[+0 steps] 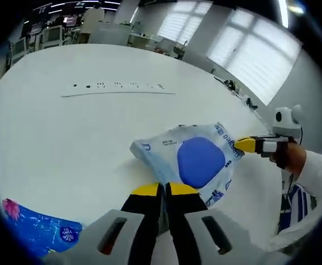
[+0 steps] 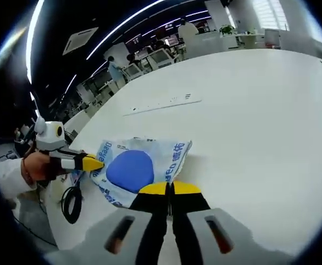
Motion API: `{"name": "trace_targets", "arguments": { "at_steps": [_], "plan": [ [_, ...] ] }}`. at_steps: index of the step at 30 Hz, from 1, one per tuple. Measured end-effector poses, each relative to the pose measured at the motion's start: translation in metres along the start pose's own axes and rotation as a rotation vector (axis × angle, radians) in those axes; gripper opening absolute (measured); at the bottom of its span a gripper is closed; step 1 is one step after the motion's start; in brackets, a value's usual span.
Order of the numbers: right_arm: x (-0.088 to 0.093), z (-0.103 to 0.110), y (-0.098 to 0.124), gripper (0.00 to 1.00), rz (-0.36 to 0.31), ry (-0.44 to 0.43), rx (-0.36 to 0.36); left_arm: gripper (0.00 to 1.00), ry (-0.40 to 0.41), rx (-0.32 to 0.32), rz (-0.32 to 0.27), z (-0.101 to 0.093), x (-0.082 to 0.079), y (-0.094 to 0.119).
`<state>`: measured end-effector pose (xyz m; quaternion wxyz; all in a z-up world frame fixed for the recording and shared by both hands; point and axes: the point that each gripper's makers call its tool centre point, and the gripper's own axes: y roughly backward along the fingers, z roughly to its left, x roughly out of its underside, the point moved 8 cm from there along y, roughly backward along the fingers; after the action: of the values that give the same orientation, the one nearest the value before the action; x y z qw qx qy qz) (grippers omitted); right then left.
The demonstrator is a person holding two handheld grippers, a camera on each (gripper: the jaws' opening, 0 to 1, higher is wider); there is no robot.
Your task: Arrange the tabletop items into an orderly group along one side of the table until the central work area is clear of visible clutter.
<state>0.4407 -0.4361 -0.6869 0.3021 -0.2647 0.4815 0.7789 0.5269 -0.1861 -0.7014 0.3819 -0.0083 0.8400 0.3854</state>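
The white counter (image 1: 84, 143) takes up most of both views, broad and mostly bare, with an office of desks and windows behind it. A row of small sockets (image 1: 117, 85) is set into its surface well beyond the grippers, with a thin seam line just below the row.

The main item on it is a pale blue-and-white plastic packet (image 1: 197, 160) with a large blue oval on its face and printed lettering along its edges. It lies flat near the right edge of the counter in the left gripper view, and near the left edge in the right gripper view, stretched between the two grippers.

The left gripper (image 1: 164, 190) rises from the bottom of its own view with yellow-tipped black jaws pressed together, clenched on the near edge of the packet. In the right gripper view it comes in from the left, held by a hand (image 2: 34, 165) in a white sleeve, its yellow tip at the packet's side.

The right gripper (image 2: 170, 189) likewise has its jaws closed on the packet's near edge in its own view; in the left gripper view its tip meets the packet's far right corner.

A blue packet with a pink flower (image 1: 37, 229) lies at the near left of the counter, well apart from the first. A black cable (image 2: 70, 201) coils off the counter's left edge.
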Motion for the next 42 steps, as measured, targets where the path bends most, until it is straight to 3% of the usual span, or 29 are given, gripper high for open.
{"name": "trace_targets", "arguments": {
  "at_steps": [18,42],
  "plan": [
    [-0.001,-0.005,0.002,0.02,-0.010,0.010,0.024,0.16,-0.001,0.012,-0.001,-0.001,-0.001,0.005],
    [-0.018,0.005,0.027,0.05,-0.088,0.038,0.053,0.23,-0.023,0.011,-0.046,-0.011,-0.010,0.033]
  ]
}}
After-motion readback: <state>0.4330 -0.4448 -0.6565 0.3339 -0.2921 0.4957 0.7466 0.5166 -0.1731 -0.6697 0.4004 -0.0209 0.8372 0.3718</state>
